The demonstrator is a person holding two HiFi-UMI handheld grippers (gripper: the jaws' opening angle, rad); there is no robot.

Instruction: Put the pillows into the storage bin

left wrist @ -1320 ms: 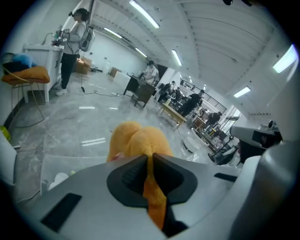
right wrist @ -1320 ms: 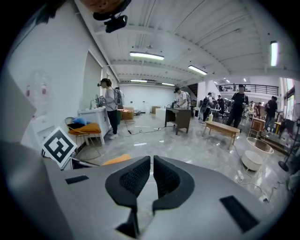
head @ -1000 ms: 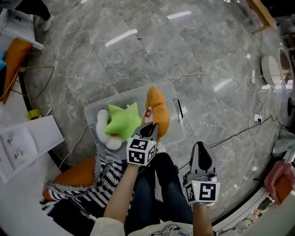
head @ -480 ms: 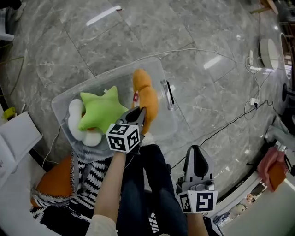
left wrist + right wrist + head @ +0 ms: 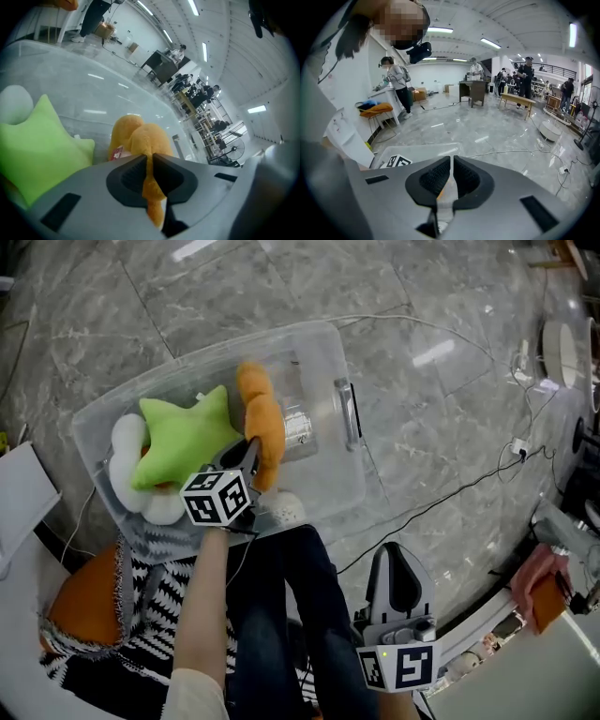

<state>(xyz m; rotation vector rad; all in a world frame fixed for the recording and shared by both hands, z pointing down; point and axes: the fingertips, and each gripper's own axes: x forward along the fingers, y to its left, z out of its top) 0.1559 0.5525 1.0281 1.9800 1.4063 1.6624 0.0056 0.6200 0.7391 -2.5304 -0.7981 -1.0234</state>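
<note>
Over the last second the left hand-held gripper (image 5: 249, 454) has sunk, bringing the plush orange pillow (image 5: 261, 418) lower into the clear plastic storage bin (image 5: 330, 486). The pillow sits beside a green star pillow (image 5: 178, 440) and a white one (image 5: 125, 448), and the jaws pinch its orange fabric. The right hand-held gripper (image 5: 393, 559), jaws pressed together on nothing, has also dropped over the marble floor (image 5: 450, 296). The orange pillow's red tag (image 5: 116, 152) may be printed, but it is unreadable.

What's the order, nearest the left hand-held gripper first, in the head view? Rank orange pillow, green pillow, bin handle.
1. Orange pillow, clamped in the hand-held gripper.
2. Green pillow, just to its left.
3. Handle, farther right.
</note>
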